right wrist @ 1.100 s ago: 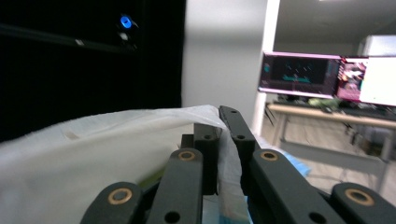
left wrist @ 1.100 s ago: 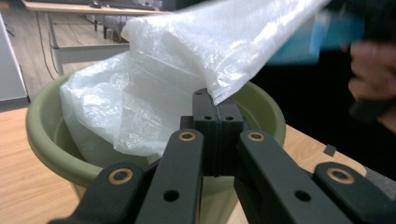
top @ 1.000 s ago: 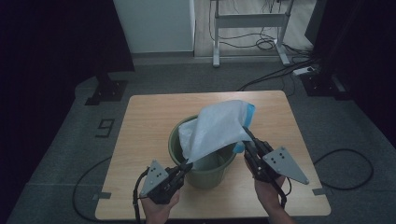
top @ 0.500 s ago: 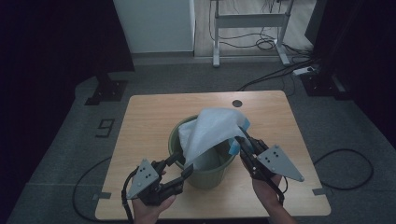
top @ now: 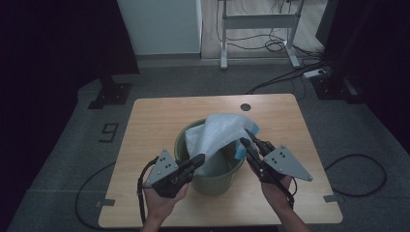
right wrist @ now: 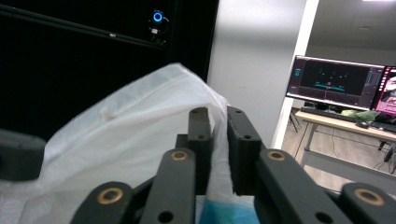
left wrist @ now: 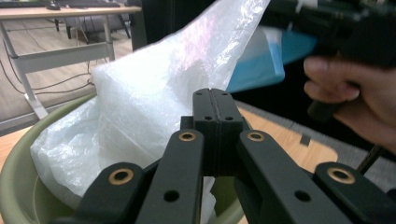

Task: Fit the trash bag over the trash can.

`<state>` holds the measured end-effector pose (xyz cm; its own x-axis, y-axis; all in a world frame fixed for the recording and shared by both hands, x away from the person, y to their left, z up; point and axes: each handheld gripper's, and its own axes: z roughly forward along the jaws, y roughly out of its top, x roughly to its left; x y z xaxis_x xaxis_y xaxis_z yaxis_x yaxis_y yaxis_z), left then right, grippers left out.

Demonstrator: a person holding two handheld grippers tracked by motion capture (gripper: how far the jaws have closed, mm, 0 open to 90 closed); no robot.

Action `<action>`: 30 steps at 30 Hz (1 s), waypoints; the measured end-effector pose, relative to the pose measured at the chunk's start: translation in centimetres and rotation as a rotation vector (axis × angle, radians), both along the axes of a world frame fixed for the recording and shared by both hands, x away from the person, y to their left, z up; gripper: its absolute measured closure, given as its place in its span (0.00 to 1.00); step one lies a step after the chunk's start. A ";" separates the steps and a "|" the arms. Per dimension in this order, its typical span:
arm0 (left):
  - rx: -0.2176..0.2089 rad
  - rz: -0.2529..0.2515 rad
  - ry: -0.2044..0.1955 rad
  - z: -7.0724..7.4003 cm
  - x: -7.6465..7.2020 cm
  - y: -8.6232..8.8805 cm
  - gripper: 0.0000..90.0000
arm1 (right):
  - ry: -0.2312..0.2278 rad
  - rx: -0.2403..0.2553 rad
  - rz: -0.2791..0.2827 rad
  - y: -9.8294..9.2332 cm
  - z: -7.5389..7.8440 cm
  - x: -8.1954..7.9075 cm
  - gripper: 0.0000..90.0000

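Plastic, thin and white: bag [top: 220, 133] draped in and over a green bin [top: 212, 181] at the near middle of the table [top: 154, 116], with its peak pulled up toward the right.

Left: left gripper [top: 199, 158] pressed up to the bin's near-left rim, touching the bag's low side. Jaws just closed, pads flush together in the left gripper view. Could not tell of any film caught between them.

Middle: bag's long axis sloped from low at the left rim up to the right. Slack film just beyond the left jaws, to their far right. Judged the left hand the nearer one for a fresh pinch there.

Right: right gripper [top: 245, 136] held high beside the bag's blue band [top: 240, 152]. Jaws just opening, slightly apart, with the bag's edge between them and seemingly no longer squeezed.
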<state>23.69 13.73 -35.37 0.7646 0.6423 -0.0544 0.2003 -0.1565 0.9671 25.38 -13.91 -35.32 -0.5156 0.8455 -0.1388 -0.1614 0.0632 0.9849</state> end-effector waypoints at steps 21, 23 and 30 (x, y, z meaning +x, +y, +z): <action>-0.128 0.073 0.006 0.0 0.4 3.0 1.00 | 0.162 -0.076 -0.066 -2.2 -3.3 0.3 0.49; -0.116 0.068 0.004 -0.1 0.3 2.7 1.00 | 0.169 -0.069 -0.070 -2.4 -3.7 0.3 0.51; -0.118 0.098 -0.010 -0.3 0.3 2.9 1.00 | 0.204 -0.038 -0.098 -3.1 -4.4 0.3 0.42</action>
<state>24.03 16.60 -35.68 0.6993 0.7036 -0.1264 0.1992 -0.0220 0.9797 25.69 -17.03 -39.69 -0.4517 0.8891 -0.0734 0.0493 0.1070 0.9930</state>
